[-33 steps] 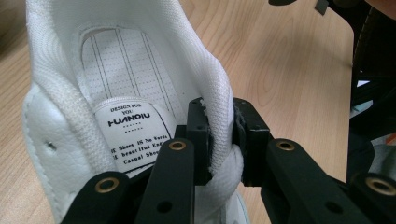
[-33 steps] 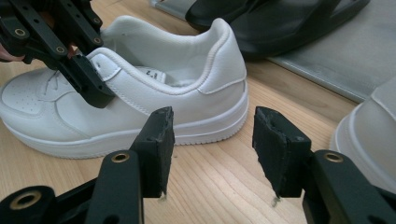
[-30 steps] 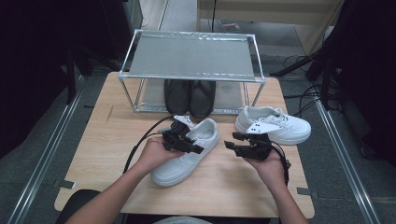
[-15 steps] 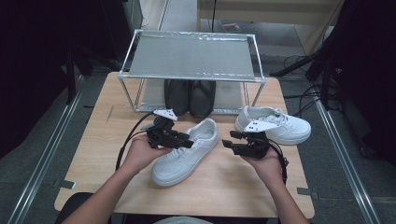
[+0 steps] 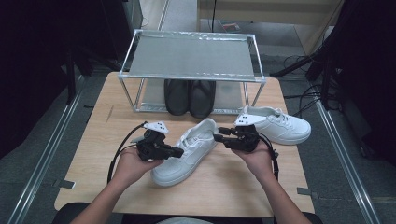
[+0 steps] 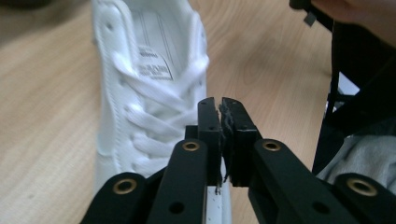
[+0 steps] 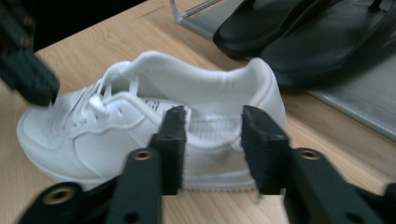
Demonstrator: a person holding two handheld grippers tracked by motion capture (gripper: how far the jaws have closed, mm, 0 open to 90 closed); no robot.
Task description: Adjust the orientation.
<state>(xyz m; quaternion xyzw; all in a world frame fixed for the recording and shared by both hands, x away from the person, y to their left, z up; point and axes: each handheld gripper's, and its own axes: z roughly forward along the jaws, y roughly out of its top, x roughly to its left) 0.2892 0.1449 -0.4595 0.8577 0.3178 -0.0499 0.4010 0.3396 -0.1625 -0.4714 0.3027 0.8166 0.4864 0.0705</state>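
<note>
High view: near white sneaker (image 5: 189, 151) lies table centre, toe toward 7 o'clock. Our left gripper (image 5: 173, 151) at its 9 o'clock; our right gripper (image 5: 220, 137) at heel, 2 o'clock.

Left gripper view: jaws just closed, pads together, nothing between.

Right gripper view: jaws just closing, part open, heel collar (image 7: 219, 100) beyond, not pinched.

We judge: grasp step; next, advance right, clamp heel.

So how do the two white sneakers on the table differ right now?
The near sneaker lies at an angle with its toe toward the person, between both claws; the far sneaker lies crosswise by the rack, toe pointing right. The near one's heel sits at the right claw; the far one lies behind it. Both are white, laced and upright.
</note>
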